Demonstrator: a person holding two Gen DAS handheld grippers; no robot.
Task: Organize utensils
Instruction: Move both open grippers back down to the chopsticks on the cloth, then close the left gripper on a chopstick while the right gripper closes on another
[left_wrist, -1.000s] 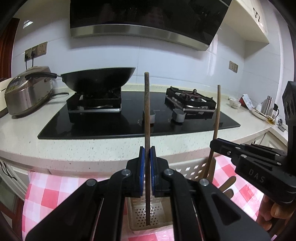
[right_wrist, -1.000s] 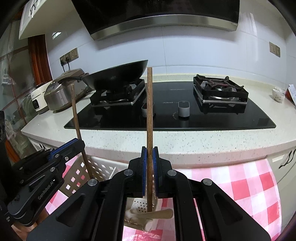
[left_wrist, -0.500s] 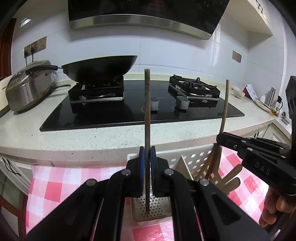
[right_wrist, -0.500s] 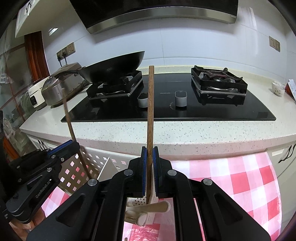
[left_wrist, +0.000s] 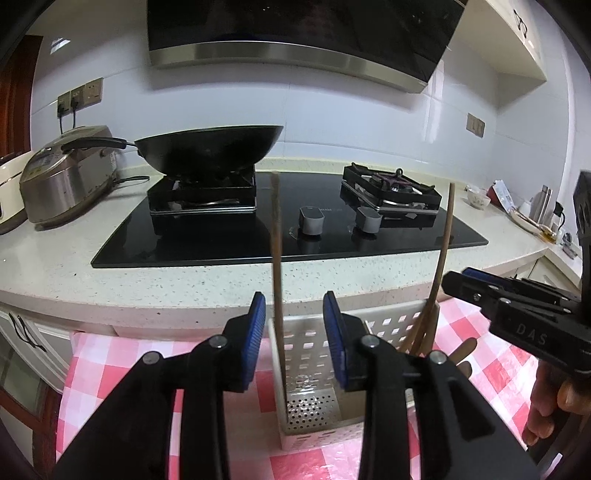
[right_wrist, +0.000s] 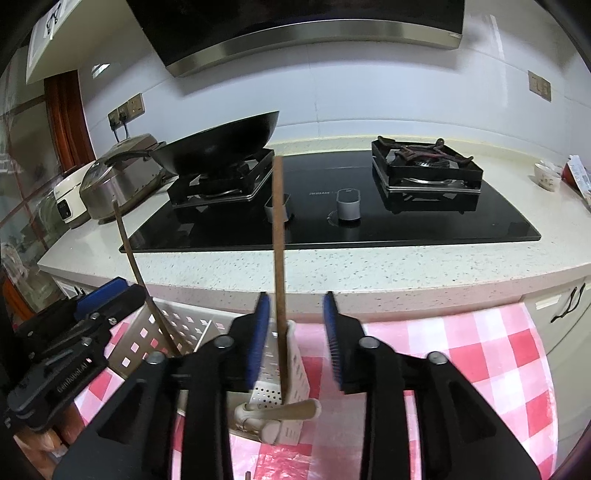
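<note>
Over the pink checked cloth, just in front of the kitchen table with its black stove (left_wrist: 288, 236), a white perforated holder (left_wrist: 314, 369) stands with 2 brown chopsticks in it. The left gripper (left_wrist: 294, 332) has its fingers (left_wrist: 255, 325) opening, and the left chopstick (left_wrist: 276, 266) stands between them without either blue pad pressing on it, its lower end down inside the near compartment. The right gripper (right_wrist: 294, 332) is opening as well; the right chopstick (right_wrist: 279, 266) rises between its fingers (right_wrist: 260, 328), close to the left pad but seemingly free, its tip inside the holder's end compartment. In the left view that second stick leans among a few pale wooden utensils (left_wrist: 458, 350) in the neighbouring section. A wok (left_wrist: 207, 147) sits on the left burner and a rice cooker (left_wrist: 62, 170) stands further left.

Each chopstick looks light, thin, stiff and fairly smooth, so it would likely swivel or slip in a loose pinch. The best hold is probably around the middle or a little above it, flat between the pads, keeping the stick upright. The holder looks like light plastic and could tip or slide on the cloth if a stick is knocked sideways, so backing the fingers straight out seems wise.
</note>
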